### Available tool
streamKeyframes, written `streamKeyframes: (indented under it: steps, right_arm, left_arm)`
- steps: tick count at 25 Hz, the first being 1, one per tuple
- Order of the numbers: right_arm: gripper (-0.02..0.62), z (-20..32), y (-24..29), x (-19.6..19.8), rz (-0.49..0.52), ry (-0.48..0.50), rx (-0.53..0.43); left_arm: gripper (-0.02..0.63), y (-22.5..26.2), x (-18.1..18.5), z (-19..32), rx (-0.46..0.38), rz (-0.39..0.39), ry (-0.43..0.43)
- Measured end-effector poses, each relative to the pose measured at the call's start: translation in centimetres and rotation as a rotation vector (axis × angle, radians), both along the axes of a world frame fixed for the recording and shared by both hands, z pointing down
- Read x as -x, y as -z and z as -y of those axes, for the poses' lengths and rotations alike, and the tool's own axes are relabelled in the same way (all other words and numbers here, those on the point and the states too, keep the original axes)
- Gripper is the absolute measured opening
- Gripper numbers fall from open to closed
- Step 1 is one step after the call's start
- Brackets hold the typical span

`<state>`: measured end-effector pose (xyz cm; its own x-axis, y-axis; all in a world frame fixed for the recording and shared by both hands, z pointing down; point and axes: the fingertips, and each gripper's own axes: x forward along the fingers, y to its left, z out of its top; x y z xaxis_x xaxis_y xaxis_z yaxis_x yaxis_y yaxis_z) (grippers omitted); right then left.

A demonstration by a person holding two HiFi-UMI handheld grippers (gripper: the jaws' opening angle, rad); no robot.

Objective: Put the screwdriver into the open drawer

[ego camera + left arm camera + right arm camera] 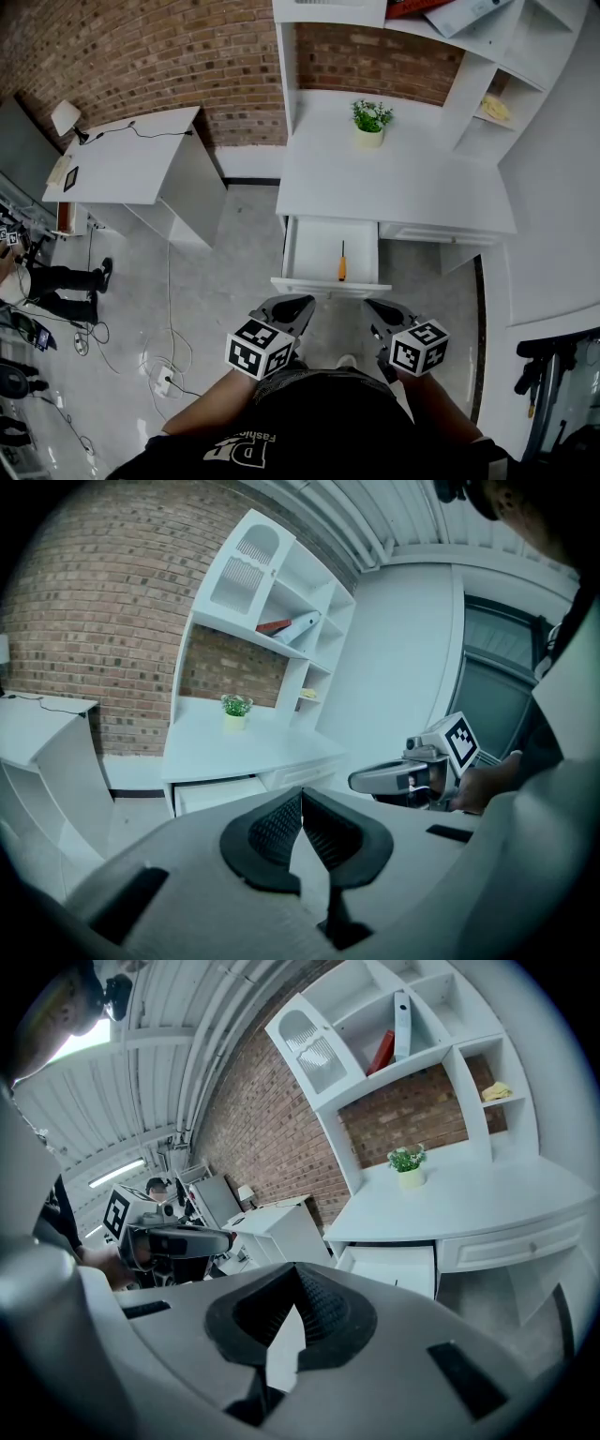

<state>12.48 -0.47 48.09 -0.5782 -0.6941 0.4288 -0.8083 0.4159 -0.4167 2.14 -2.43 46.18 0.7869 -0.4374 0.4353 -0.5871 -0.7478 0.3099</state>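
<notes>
Lying in one open drawer (307, 246): one screwdriver (342, 262)

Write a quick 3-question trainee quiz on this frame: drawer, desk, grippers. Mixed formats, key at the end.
1. True or false: the screwdriver lies inside the open drawer.
2. What stands on the desk top above that drawer? A) potted plant B) kettle C) mug
3. Fill in: the left gripper and right gripper each have jaws ___, with nothing between them.

Key: 1 true; 2 A; 3 shut.
</notes>
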Motion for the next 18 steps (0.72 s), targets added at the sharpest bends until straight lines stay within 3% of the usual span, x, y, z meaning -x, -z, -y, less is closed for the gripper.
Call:
streamKeyframes:
  steps: [18]
  right_arm:
    - [0.005,0.44,-0.56,0.48,0.006,-0.027,0.008]
  left_arm:
    - [0.018,-0.4,0.56,0.39,0.005,-0.005,-0.01]
